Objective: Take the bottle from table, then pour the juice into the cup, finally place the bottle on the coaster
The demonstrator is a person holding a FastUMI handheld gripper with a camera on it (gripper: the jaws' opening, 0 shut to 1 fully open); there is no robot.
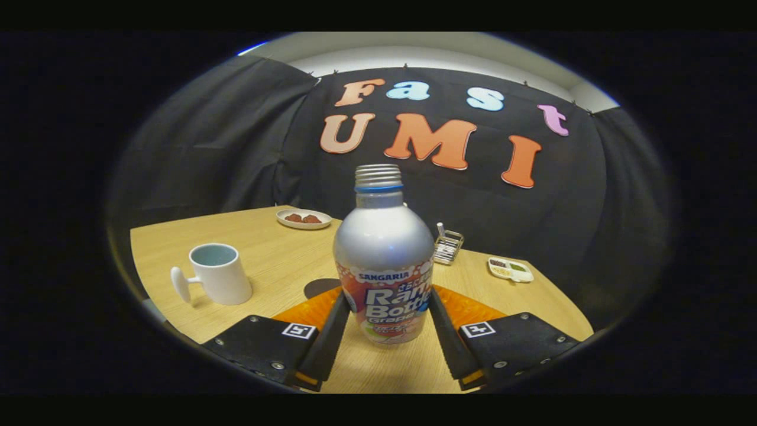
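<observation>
A silver bottle (384,248) with a printed label and an uncapped threaded neck stands upright between my two fingers. My gripper (387,299) is shut on its lower body, one finger pressing each side. I cannot tell whether its base rests on the wooden table (278,260) or hangs just above it. A white cup (216,275) with a pale blue inside stands on the table left of the fingers, its handle pointing left. A dark round coaster (319,287) lies just beyond the left finger, partly hidden by it and the bottle.
A small white plate (303,218) with red pieces sits at the table's far edge. A wire holder (447,245) stands behind the bottle on the right. A small divided dish (510,269) lies further right near the table's edge. Black cloth walls the booth.
</observation>
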